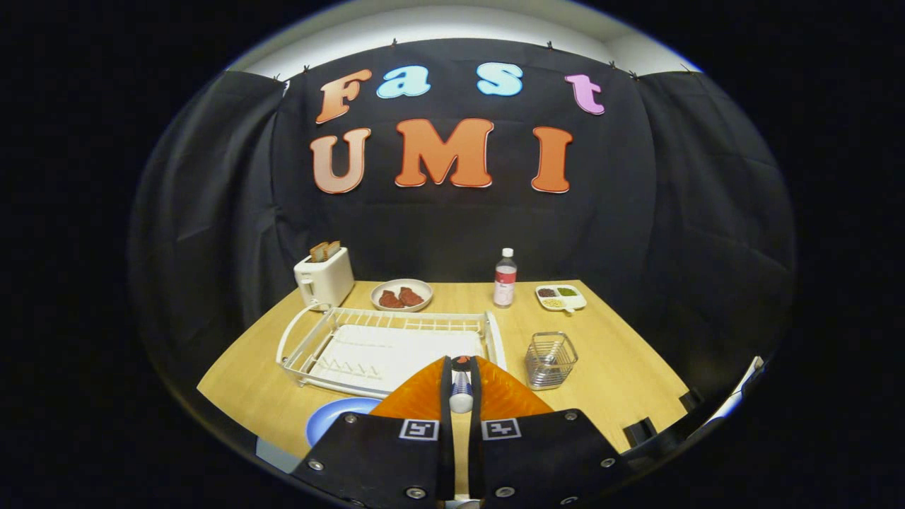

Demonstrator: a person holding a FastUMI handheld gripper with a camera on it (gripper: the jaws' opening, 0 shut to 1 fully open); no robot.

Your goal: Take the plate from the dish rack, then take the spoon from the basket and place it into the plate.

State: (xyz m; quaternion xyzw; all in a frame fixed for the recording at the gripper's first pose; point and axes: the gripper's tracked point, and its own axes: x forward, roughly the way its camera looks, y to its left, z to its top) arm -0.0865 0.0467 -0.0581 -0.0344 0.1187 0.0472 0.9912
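Observation:
My gripper is shut on the spoon, whose white and blue handle stands upright between the two orange fingers. The blue plate lies flat on the wooden table, just left of the fingers and in front of the white dish rack. The rack holds no dishes. The wire basket stands to the right of the fingers, beside the rack; I cannot tell what, if anything, is inside it.
At the back of the table stand a white toaster with bread, a bowl of red food, a bottle and a small divided dish. The table's front edge runs close under the fingers.

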